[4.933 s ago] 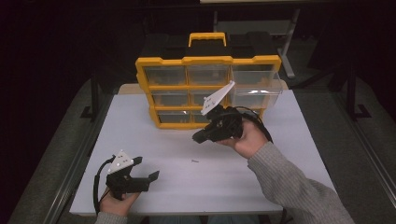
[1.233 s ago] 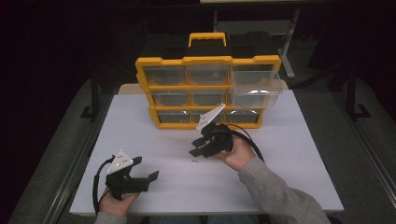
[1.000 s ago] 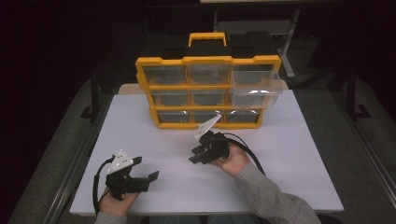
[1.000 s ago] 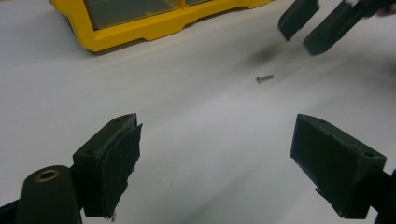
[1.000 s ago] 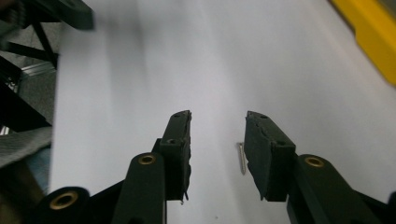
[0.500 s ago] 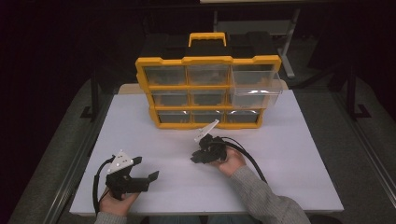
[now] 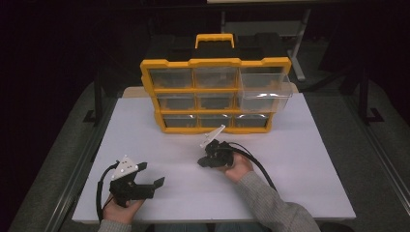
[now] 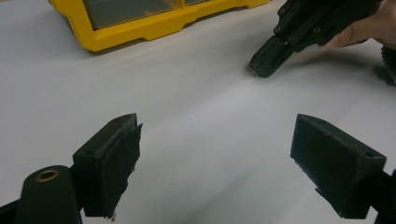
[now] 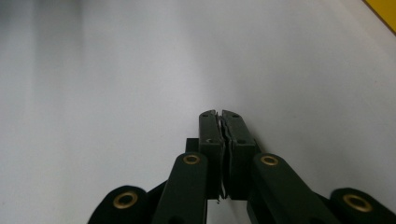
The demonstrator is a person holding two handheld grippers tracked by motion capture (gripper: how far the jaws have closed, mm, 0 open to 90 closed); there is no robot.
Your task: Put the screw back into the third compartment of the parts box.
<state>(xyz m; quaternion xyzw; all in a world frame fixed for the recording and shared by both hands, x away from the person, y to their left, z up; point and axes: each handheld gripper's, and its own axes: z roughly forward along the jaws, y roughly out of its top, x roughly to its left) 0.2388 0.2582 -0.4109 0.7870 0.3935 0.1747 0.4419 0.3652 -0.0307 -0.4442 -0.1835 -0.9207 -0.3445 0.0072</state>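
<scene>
Right gripper (image 7: pixel 202 162), centre frame, tip down on the white table (image 7: pixel 300 159), jaws just closed together on something thin, too small to identify; left gripper (image 7: pixel 151 175), lower left, jaws spread and empty; yellow drawer organizer (image 7: pixel 215 94) upper centre, its top-right clear drawer (image 7: pixel 266 94) pulled out.
</scene>
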